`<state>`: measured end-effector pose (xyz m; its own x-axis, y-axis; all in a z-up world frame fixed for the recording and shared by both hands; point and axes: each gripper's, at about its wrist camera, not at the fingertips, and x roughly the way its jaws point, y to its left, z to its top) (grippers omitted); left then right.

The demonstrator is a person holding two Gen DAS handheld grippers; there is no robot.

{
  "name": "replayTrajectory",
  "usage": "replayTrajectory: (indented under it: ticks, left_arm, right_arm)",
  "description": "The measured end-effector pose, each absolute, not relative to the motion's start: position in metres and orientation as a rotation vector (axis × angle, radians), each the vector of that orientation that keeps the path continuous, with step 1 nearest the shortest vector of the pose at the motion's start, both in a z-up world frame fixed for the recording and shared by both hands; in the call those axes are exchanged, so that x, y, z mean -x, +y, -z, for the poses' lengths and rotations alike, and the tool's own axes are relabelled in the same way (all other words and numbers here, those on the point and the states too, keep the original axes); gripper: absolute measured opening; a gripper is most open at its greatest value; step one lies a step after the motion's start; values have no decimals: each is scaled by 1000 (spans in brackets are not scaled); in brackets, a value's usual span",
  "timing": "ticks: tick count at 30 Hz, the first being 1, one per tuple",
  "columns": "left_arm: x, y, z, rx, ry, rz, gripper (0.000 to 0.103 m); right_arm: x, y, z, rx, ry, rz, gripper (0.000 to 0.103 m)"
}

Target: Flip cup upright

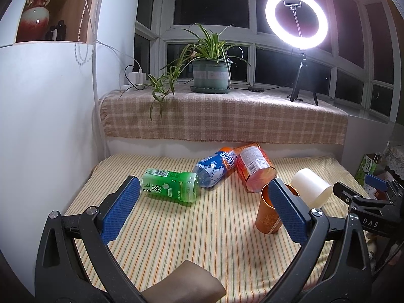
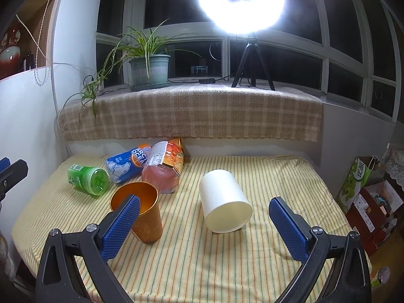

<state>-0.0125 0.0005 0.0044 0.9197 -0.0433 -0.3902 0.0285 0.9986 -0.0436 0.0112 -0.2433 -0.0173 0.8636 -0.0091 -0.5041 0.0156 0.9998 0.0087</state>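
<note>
A white cup (image 2: 224, 200) lies on its side on the striped cloth, its open mouth facing me; it also shows in the left wrist view (image 1: 311, 186). An orange cup (image 2: 141, 212) stands upright to its left, also in the left wrist view (image 1: 269, 214). My right gripper (image 2: 204, 223) is open and empty, just in front of the white cup, its left pad before the orange cup. My left gripper (image 1: 202, 210) is open and empty, above the cloth, its right pad overlapping the orange cup in view.
A green bottle (image 1: 171, 185), a blue bottle (image 1: 214, 168) and an orange bottle (image 1: 255, 168) lie on the striped table (image 2: 176, 265). A plaid-covered sill (image 2: 192, 113) holds a potted plant (image 2: 149, 70) and ring light (image 2: 242, 2). Boxes (image 2: 371, 212) stand at right.
</note>
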Motion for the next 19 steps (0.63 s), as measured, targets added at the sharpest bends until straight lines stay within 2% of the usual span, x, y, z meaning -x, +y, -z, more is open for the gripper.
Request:
replayTrajectory:
  ticks: [19]
  left_arm:
    - [12,5,-1,18,388,10,103]
  right_arm:
    - [-14,-231,21,-4,552,-36,103]
